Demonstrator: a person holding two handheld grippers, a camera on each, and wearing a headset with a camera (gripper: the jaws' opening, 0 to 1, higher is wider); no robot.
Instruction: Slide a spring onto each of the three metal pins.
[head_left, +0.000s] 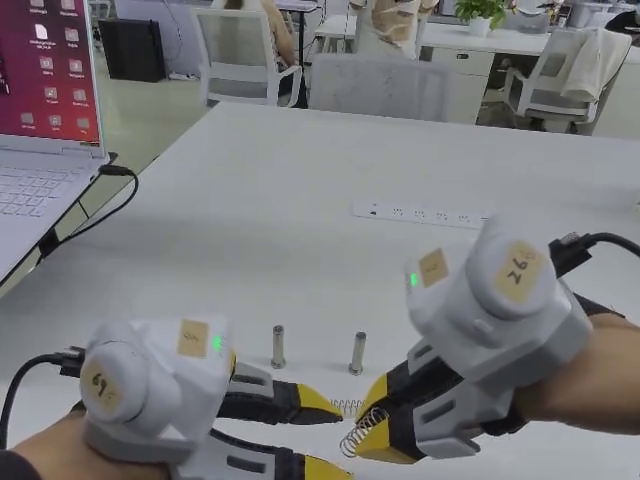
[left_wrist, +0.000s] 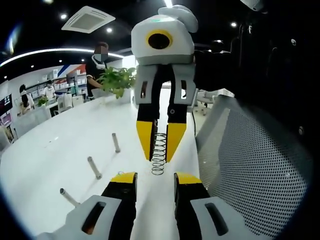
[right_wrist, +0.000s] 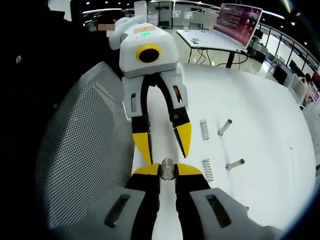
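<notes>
**Spring gripped lengthwise, ready to be turned over a pin**

The right gripper is clenched on a coil spring. The left gripper faces it tip to tip, jaws parted and empty.

The step in hand appears to be threading this spring. It would go best with a light clamp on the upper coils, the bore swung upright and centred over a pin tip before lowering. The free left gripper could steady the lower end.

The spring's long axis runs along the right jaws, and its free end projects past their tips toward the left gripper. It sits nearer level than upright.

The three metal pins stand vertical and bare in a row on the white table. Near them lie a loose spring and a second loose spring.
</notes>
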